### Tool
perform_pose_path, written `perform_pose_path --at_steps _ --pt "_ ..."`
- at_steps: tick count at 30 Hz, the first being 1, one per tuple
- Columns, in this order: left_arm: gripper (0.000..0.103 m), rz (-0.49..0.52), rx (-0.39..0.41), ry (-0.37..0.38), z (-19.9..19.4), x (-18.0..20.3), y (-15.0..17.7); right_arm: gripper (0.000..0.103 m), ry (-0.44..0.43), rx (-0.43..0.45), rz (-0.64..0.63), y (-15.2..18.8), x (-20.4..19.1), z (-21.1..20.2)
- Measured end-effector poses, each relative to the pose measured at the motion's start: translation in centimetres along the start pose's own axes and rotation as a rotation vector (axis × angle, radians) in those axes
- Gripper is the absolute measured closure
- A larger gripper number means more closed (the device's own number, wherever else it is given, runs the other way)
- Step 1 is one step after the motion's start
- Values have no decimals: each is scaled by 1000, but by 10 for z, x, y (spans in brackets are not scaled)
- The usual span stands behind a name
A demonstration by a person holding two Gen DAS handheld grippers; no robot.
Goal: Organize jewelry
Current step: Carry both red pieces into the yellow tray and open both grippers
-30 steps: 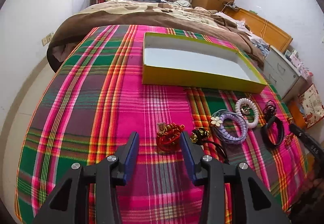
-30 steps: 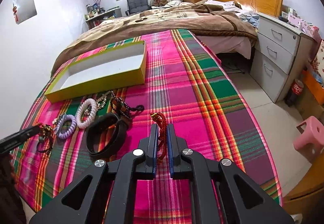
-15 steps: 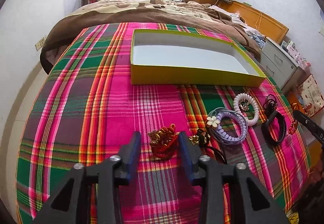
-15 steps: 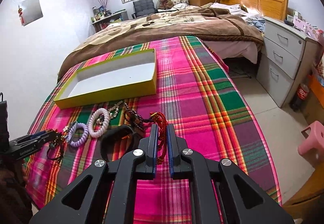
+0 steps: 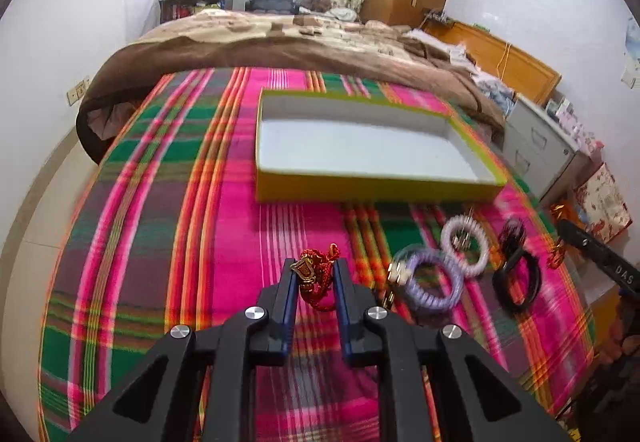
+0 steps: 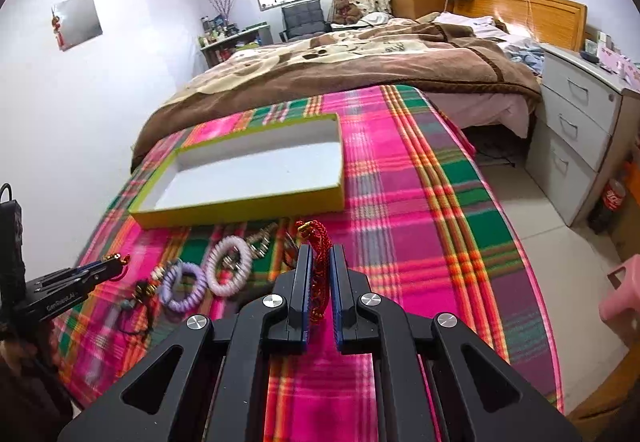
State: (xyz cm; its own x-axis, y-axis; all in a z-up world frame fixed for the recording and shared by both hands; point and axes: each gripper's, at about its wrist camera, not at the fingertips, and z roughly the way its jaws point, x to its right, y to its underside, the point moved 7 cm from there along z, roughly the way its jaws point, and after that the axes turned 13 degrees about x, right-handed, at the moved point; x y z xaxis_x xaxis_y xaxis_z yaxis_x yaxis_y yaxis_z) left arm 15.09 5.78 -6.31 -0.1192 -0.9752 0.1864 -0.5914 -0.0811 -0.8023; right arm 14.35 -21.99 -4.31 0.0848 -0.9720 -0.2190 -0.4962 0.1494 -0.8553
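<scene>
Each claw, left [image 5: 316, 274] and right [image 6: 319, 262], is clamped on a red cord bracelet [image 5: 318, 282] short of the box [image 5: 360, 146]; loose loops could slip free or snag.

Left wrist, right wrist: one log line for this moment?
left claw: shut on red-gold charm | right claw: shut on red cord bracelet | yellow box: nothing inside

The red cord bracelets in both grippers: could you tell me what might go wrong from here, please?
1. The left gripper pinches its red bracelet only near the fingertips, so it may slip before reaching the yellow box.
2. The right gripper's bracelet dangles loosely and might snag on the box wall.
</scene>
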Motion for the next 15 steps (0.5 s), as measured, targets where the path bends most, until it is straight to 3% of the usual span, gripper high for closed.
perform_pose_path --at_steps 10,15 --pt "86 -38 59 29 25 0 -58 95 -47 20 -46 -45 -17 37" --pt "86 -37 51 20 49 -4 -77 95 -52 -1 -79 -54 -23 62"
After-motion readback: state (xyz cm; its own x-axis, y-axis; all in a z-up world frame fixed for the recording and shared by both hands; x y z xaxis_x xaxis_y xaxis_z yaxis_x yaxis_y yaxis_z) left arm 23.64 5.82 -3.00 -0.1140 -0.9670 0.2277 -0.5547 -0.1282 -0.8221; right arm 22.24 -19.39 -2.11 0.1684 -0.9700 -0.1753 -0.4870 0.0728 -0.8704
